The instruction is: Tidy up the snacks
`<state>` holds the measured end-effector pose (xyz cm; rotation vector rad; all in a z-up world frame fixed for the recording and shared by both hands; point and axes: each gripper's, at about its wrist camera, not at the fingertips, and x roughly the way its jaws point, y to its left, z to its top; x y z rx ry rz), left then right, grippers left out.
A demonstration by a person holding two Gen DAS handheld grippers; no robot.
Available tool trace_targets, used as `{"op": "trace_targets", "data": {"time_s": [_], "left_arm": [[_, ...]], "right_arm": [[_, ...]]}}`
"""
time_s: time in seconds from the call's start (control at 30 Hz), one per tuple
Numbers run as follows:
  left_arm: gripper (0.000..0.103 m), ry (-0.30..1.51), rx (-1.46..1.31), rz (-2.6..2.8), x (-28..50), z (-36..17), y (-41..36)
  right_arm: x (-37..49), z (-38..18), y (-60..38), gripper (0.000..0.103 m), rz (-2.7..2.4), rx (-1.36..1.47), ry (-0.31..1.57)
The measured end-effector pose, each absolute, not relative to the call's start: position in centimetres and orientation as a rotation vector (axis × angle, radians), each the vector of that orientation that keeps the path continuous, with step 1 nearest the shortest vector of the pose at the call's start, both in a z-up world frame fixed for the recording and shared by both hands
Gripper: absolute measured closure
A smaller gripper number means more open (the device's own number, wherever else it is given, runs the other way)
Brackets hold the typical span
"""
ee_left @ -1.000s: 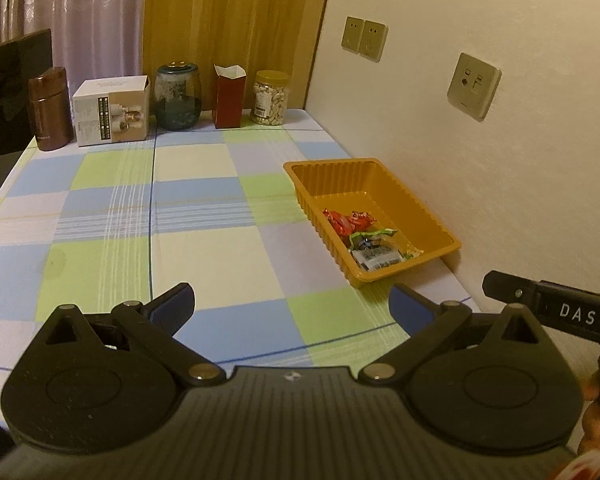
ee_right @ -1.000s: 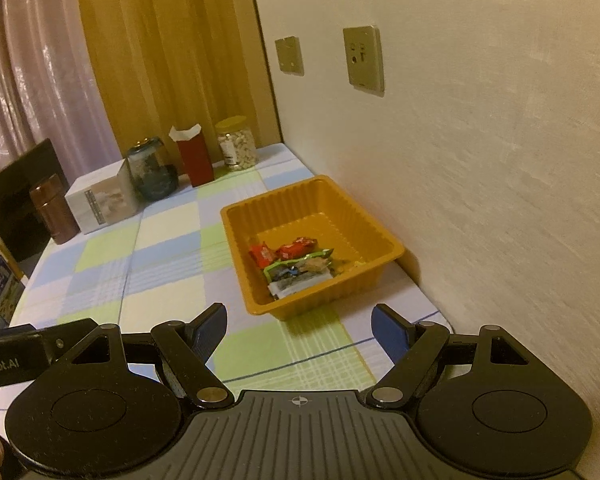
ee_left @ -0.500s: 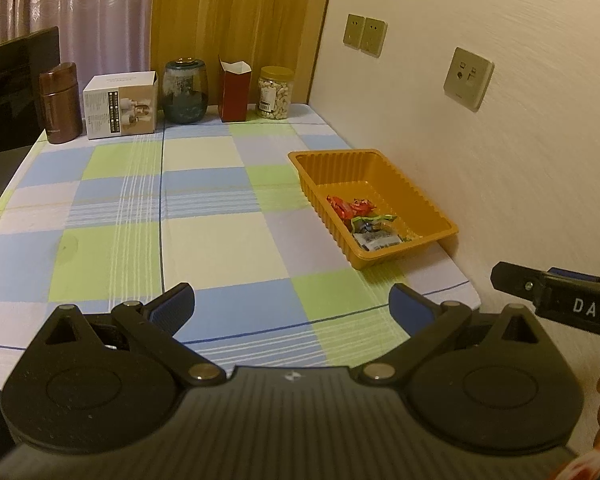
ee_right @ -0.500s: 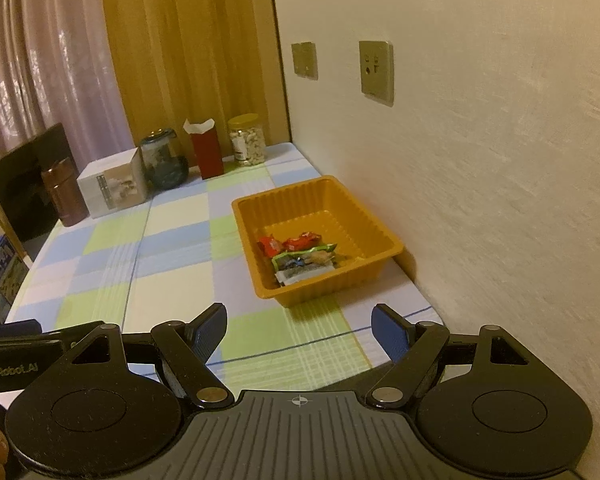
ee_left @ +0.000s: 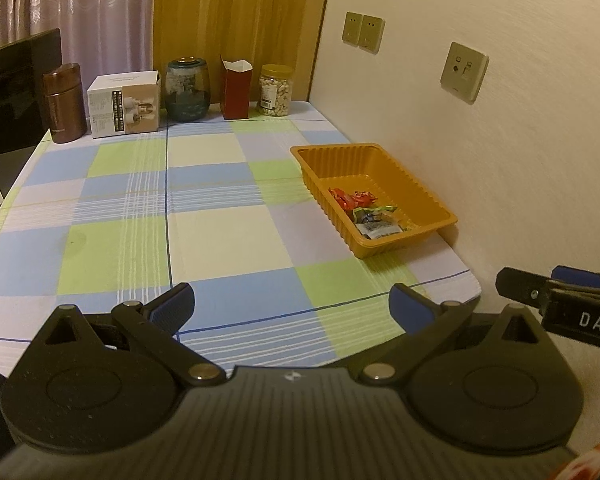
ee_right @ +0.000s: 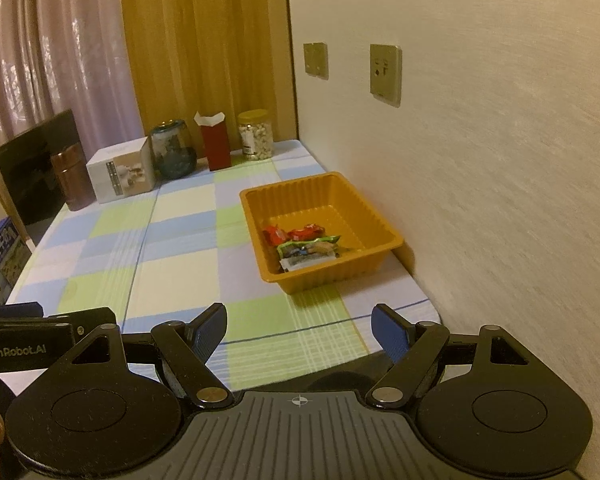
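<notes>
An orange plastic tray (ee_left: 416, 184) (ee_right: 364, 216) sits on the checked tablecloth against the right wall. Inside it lie red snack packets (ee_left: 350, 199) (ee_right: 296, 233) and a green and white packet (ee_left: 376, 222) (ee_right: 306, 254). My left gripper (ee_left: 290, 307) is open and empty, held back over the table's near edge. My right gripper (ee_right: 298, 330) is open and empty, also back at the near edge, short of the tray. The right gripper's side shows at the right of the left wrist view (ee_left: 560, 300).
Along the table's far edge stand a brown canister (ee_left: 64, 104), a white box (ee_left: 124, 104), a dark glass jar (ee_left: 187, 90), a red carton (ee_left: 236, 90) and a jar of nuts (ee_left: 275, 90). The wall (ee_left: 500, 120) runs along the right. A black screen (ee_left: 12, 92) stands at the left.
Both grippers have drawn back from the tray toward the near edge of the table. The tray and its snacks have not moved. Both stay open.
</notes>
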<state>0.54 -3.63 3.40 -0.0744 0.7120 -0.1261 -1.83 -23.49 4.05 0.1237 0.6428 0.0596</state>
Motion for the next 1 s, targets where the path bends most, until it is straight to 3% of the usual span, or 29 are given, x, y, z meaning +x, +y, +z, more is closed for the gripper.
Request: {"op": "trace_targets", "data": {"time_s": [1.0], "left_arm": [[0.000, 0.703, -0.073, -0.127, 0.25, 3.67, -3.21]], "right_arm": [[-1.86, 3.81, -23.46, 0.024, 0.065, 0.116, 0.643]]}}
